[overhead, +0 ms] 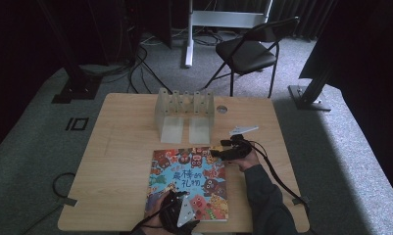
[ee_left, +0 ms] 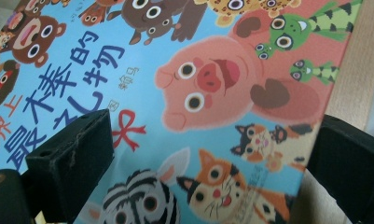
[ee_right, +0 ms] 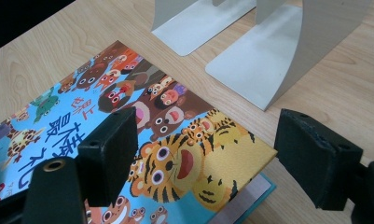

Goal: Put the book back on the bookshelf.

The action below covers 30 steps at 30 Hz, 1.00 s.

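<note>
— Where is the colourful animal-covered picture book (overhead: 188,183)?

— Flat on my light wooden table (overhead: 120,161), near its front edge, before the pale metal bookends (overhead: 184,115).

— Your grippers?

— My left gripper (ee_left: 212,158) hovers open-jawed over the book's near corner; my right gripper (ee_right: 205,154) spreads wide at its far right corner, holding nothing.

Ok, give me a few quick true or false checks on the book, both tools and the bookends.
1. The picture book lies flat on the table. True.
2. The right tool is shut on the book's corner. False: its jaws stand open around it.
3. The left tool is open over the cover. True.
4. The bookends lie tipped over. False: they stand upright beyond the book.
</note>
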{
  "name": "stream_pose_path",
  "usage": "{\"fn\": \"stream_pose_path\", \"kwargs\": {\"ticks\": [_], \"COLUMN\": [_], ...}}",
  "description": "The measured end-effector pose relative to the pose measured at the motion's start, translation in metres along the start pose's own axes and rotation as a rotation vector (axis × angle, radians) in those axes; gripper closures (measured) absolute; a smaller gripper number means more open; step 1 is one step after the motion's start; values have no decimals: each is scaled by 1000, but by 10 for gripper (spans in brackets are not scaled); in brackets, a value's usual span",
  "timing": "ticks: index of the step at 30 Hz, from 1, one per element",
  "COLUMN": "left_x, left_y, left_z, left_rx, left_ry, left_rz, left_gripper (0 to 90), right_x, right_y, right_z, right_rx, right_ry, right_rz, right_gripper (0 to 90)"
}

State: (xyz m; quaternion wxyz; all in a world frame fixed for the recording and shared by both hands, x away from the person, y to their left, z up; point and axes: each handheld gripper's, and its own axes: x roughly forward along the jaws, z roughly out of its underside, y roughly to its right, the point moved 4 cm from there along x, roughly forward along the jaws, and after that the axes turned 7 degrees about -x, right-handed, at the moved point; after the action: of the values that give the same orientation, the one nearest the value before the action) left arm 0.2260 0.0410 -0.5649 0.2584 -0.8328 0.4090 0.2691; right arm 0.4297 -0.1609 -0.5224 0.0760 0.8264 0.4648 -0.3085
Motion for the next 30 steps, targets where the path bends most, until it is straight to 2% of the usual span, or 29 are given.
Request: {"fn": "stream_pose_path", "kwargs": {"ticks": [1,6,8,11,13,19,30], "left_x": [0,-8,-10,-15,-16,-18,-21], "left_y": [0,0,-2,-8,-11,-12,-14], "left_z": [-1,-5,-6,-8,-8,-8,-10], "left_rx": [2,16,5,-32,-30,-36,-57], "left_ry": [-2,57,75,116,110,123,136], "left_rz": [-3,-28,-31,-34,-55,-49,-28], "left_gripper": [43,63,65,69,70,82,82], "right_x": [0,-4,-4,1,2,6,3], "right_y": [-1,-1,-1,1,2,-7,-12], "right_z": [-1,-4,-5,-3,-3,-9,-15], "right_rx": [-2,-7,-12,-14,13,-12,-3], "right_ry": [1,21,21,4,17,0,21], "right_rz": [0,-5,-2,13,-3,-18,-47], "right_gripper": [215,227,239,229,234,252,334]}}
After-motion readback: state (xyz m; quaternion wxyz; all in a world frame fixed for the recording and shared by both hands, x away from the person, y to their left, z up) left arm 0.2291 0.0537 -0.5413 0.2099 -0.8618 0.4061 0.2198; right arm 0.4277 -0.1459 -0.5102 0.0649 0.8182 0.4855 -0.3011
